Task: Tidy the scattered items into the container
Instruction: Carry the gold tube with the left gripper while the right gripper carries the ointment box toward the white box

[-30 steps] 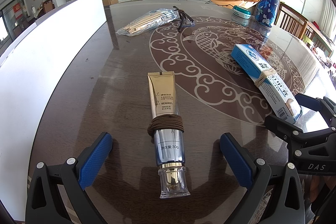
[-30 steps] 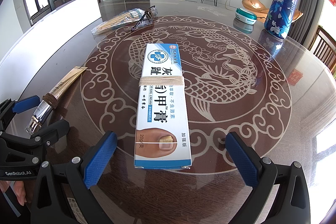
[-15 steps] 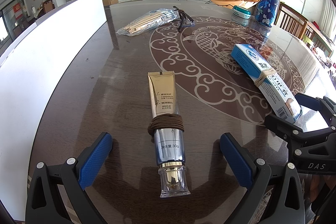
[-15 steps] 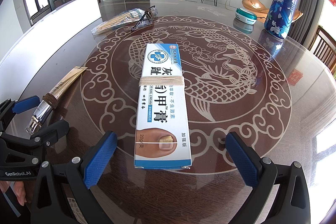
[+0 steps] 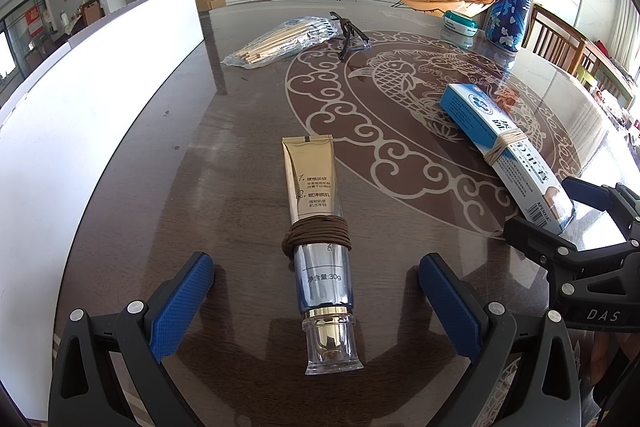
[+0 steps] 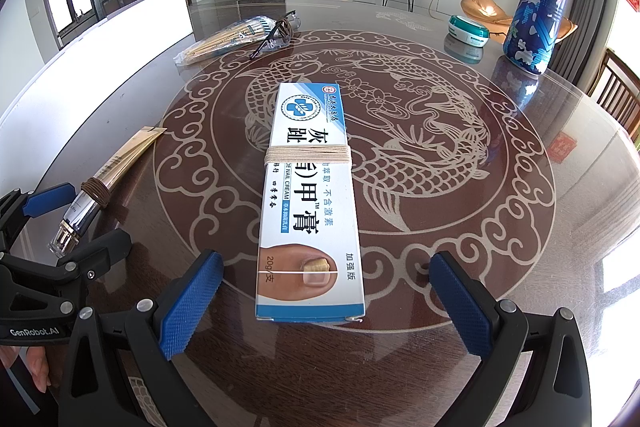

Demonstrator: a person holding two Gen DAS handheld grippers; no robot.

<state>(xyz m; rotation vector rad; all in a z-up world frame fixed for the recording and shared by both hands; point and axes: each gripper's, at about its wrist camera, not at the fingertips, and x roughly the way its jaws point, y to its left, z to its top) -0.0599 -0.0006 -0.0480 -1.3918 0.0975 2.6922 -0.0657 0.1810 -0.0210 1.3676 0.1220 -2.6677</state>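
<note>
A gold and silver cream tube wound with brown cord lies on the dark table, its clear cap toward me. My left gripper is open, and its blue pads straddle the tube's cap end without touching it. A blue and white nail cream box tied with beige string lies lengthwise ahead of my right gripper, which is open with its pads on either side of the box's near end. The box and the tube each show in the other view. A white container wall runs along the left.
A plastic bag of wooden sticks and dark glasses lie at the far side. A blue patterned bottle and a small teal tin stand far right. Wooden chairs line the table's right edge.
</note>
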